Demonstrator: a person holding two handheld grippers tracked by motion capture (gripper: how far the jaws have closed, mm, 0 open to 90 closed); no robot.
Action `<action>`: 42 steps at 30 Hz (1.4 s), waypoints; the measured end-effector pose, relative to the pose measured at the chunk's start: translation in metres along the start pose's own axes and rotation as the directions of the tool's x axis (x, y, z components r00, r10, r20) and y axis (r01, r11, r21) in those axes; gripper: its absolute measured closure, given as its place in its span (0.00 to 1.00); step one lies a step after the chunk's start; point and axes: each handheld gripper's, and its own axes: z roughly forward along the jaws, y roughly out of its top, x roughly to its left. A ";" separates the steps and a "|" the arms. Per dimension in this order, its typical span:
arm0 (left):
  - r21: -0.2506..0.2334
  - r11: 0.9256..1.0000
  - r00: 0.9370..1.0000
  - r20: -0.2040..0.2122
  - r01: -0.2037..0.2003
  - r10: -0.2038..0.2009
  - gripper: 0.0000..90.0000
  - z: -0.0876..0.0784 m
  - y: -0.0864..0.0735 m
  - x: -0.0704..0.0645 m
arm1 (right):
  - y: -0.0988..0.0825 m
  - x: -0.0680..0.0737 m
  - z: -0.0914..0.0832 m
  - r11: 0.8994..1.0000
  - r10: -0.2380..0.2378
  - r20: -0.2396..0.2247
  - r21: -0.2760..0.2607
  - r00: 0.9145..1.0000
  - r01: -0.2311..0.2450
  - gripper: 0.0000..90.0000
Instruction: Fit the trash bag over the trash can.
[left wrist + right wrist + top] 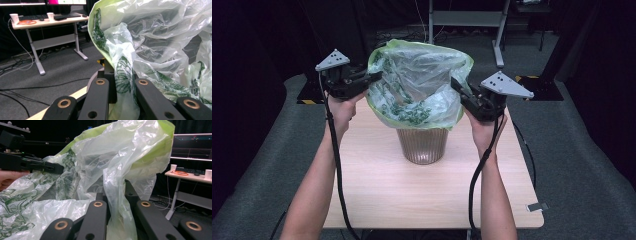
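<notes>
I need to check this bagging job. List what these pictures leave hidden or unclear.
- Bin: its rim and inside, high view, covered by the plastic bag.
- Left gripper tips: high view, buried in bag folds.
- Right gripper tips: right gripper view, wrapped by film.
- Cups on the far desk: left gripper view, too small to tell contents.

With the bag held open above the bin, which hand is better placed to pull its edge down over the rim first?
Roughly even, leaning left. The left gripper and right gripper each pinch the bag on opposite sides above the bin, but the left side already hangs lower.
</notes>
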 end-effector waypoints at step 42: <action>0.232 0.972 0.999 -0.046 0.037 -0.027 0.95 0.050 -0.031 0.032 | -0.056 -0.029 0.041 0.974 0.110 0.040 0.192 0.993 -0.116 0.92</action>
